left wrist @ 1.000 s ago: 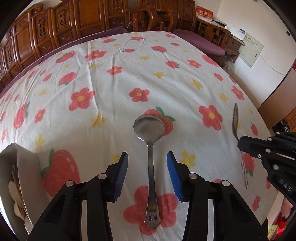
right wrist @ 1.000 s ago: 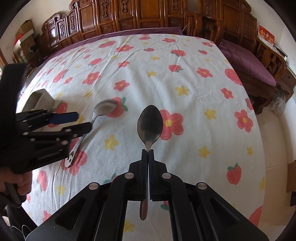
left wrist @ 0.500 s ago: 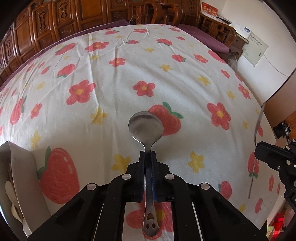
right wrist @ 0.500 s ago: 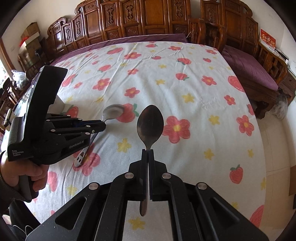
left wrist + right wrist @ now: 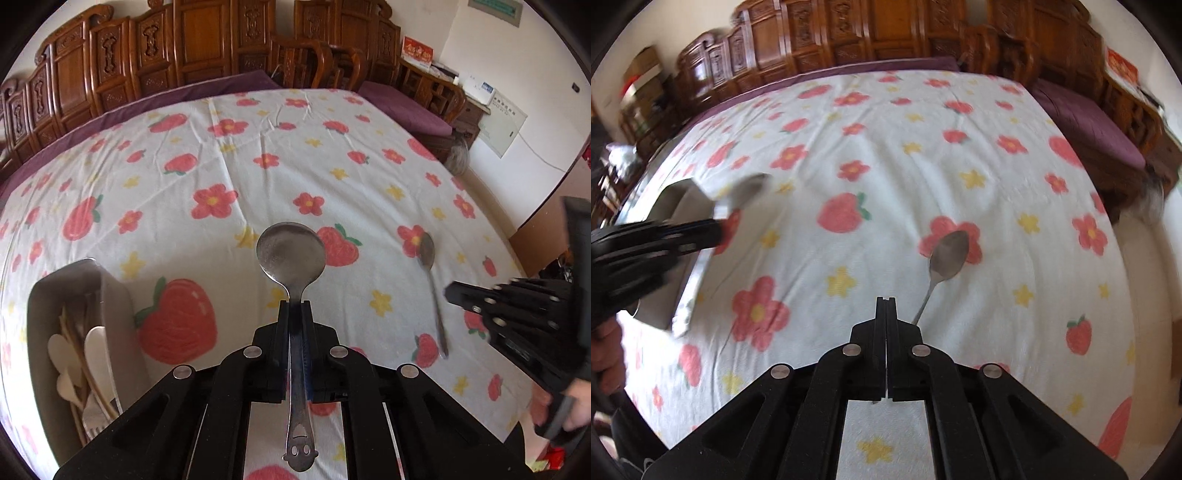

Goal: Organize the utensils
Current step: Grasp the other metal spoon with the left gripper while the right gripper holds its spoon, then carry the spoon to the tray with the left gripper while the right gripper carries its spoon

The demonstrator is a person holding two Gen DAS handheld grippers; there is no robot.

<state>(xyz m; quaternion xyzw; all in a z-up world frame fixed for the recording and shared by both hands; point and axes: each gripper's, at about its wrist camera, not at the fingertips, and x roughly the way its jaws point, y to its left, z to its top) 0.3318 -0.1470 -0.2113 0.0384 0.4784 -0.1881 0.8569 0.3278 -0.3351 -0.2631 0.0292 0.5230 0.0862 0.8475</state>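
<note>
Left wrist view: the left tongs (image 5: pixel 295 306) are closed on the neck of a round-bowled steel ladle spoon with a smiley cut-out handle end (image 5: pixel 291 254), holding it level, bowl forward, above the white flower-and-strawberry cloth on the counter (image 5: pixel 221 166). Toward the cloth's left edge stands a grey rectangular utensil bin (image 5: pixel 110 295) with pale wooden utensils (image 5: pixel 74 362) inside. Near the right edge a slim oval steel spoon (image 5: pixel 428 254) lies flat on the cloth, bowl away from the camera. The black right tongs (image 5: pixel 452 295) reach in from the right, beside that spoon's handle, gripped by a hand (image 5: pixel 569 410).

Right wrist view: the right tongs (image 5: pixel 886 306) have their fingers pressed together with nothing between them, above the cloth. The slim spoon (image 5: pixel 947 254) lies just right of their tips, apart from them. The left tongs (image 5: pixel 713 232) are blurred over the bin (image 5: pixel 683 199) near the left edge.
</note>
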